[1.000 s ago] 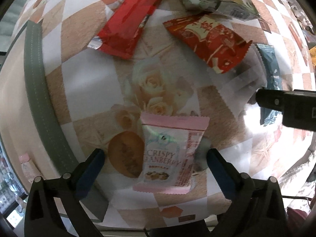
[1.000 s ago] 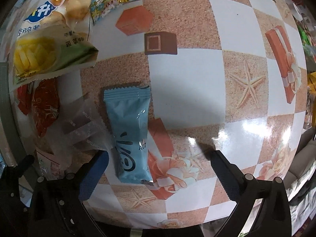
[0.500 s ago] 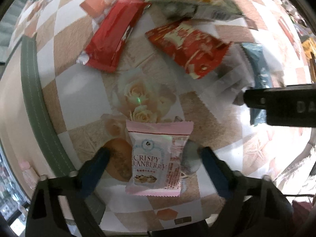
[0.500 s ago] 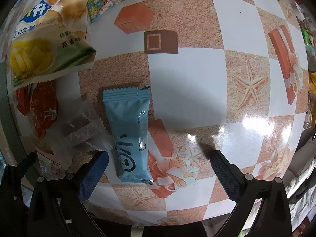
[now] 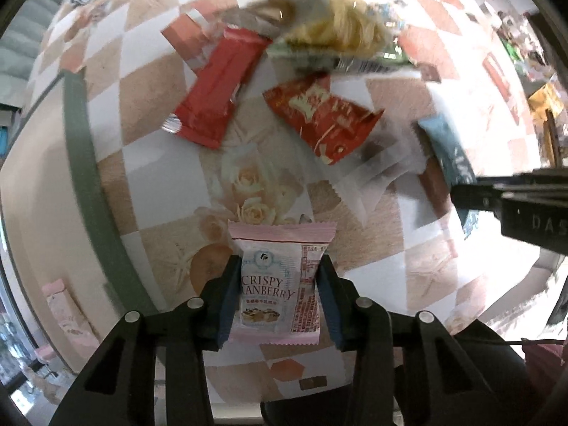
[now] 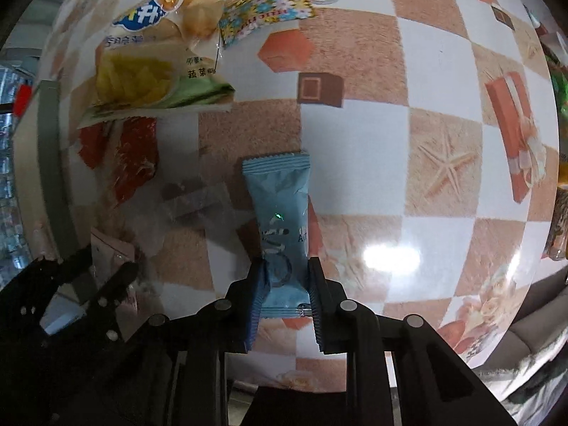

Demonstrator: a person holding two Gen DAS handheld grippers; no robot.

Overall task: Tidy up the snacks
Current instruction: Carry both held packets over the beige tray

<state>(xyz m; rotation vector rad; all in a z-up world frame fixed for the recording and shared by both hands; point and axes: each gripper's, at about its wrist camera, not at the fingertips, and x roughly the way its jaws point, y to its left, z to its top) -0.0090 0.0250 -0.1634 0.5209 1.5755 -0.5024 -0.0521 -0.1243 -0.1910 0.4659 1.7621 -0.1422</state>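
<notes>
Pickup step: left gripper [image 5: 278,284] clamps the pink packet [image 5: 278,280], right gripper [image 6: 284,284] clamps the blue packet [image 6: 280,227]; next, lift both clear of the table [image 6: 355,142]

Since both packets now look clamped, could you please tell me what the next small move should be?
Probably lift both straight up. The left hand-held gripper pinches the pink cranberry packet and the right hand-held gripper pinches the blue packet, while both packets seem barely off the table.
</notes>
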